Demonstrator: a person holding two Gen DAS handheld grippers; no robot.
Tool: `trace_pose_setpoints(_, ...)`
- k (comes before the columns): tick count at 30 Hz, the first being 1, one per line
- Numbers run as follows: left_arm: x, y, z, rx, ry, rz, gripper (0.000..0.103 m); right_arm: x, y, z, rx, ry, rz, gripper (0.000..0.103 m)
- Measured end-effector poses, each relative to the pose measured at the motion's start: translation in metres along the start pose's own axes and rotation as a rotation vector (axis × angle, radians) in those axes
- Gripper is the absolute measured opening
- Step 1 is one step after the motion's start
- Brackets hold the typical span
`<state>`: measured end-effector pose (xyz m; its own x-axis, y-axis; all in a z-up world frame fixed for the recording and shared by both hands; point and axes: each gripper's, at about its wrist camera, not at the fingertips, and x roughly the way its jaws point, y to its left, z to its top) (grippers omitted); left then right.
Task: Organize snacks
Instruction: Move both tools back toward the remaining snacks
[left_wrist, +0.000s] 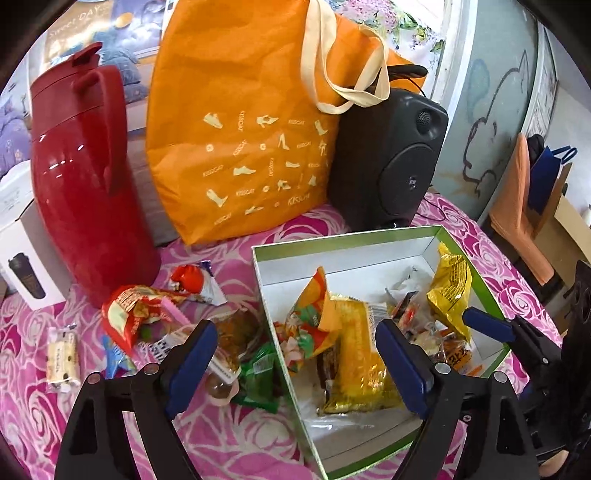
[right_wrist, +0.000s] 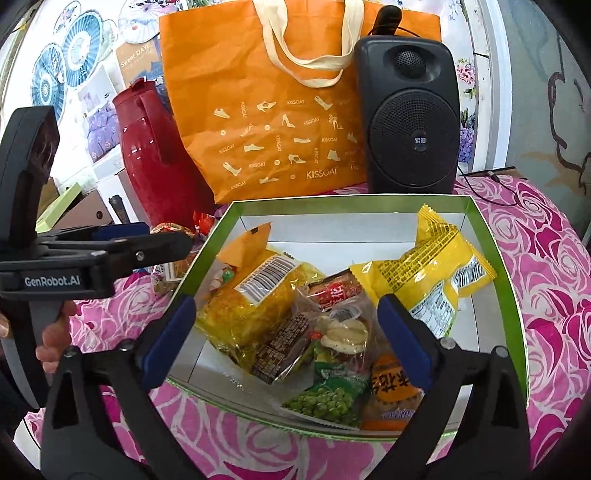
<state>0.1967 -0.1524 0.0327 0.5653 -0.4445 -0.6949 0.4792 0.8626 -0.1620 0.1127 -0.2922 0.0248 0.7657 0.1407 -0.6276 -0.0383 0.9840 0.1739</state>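
The orange bag (left_wrist: 243, 140), the black speaker (right_wrist: 410, 122) and the red flask (left_wrist: 85, 177) stand in a row well beyond both grippers. None of them looks part of the job, but the flask is just past the loose snacks, so a careless reach could knock it.

Ahead of the right gripper (right_wrist: 288, 339) and just below it sits the green-edged box (right_wrist: 513, 295), already holding most of the snacks: a big yellow packet (right_wrist: 436, 273) leaning at its far right, another yellow packet with a barcode (right_wrist: 255, 299) to the left, a dark wrapped bar (right_wrist: 280, 343) between the fingers, and a green pea packet (right_wrist: 328, 402) with an orange one (right_wrist: 395, 391) nearest the camera. The right gripper is spread wide and holds nothing.

The left gripper (left_wrist: 295, 365) is likewise wide open and empty, straddling the box's left wall (left_wrist: 280, 332). To its left, on the pink cloth (left_wrist: 221, 435), lie the snacks not yet sorted: a red packet (left_wrist: 129, 314), a green packet (left_wrist: 258, 380) against the wall, a red-and-white sweet (left_wrist: 195, 280) further ahead, and a small pale bar (left_wrist: 62, 362) far left.

The chief risk, I judge, is closing on the cardboard wall instead of a packet, which would drag or tip the box. The slick wrappers overlap too, so a grab may lift two or slip off.
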Motion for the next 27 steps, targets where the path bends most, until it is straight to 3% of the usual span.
trace_pose_setpoints(12,-0.044,0.001,-0.011,-0.038,-0.036,0.032,0.089,-0.034,0.029,-0.001,-0.074,-0.028,0.017,0.102)
trace_pose_setpoints(27,-0.089,0.023,-0.046,-0.091,-0.074,0.084,0.089,-0.053,0.068,-0.016,-0.118,-0.006,0.101,0.102)
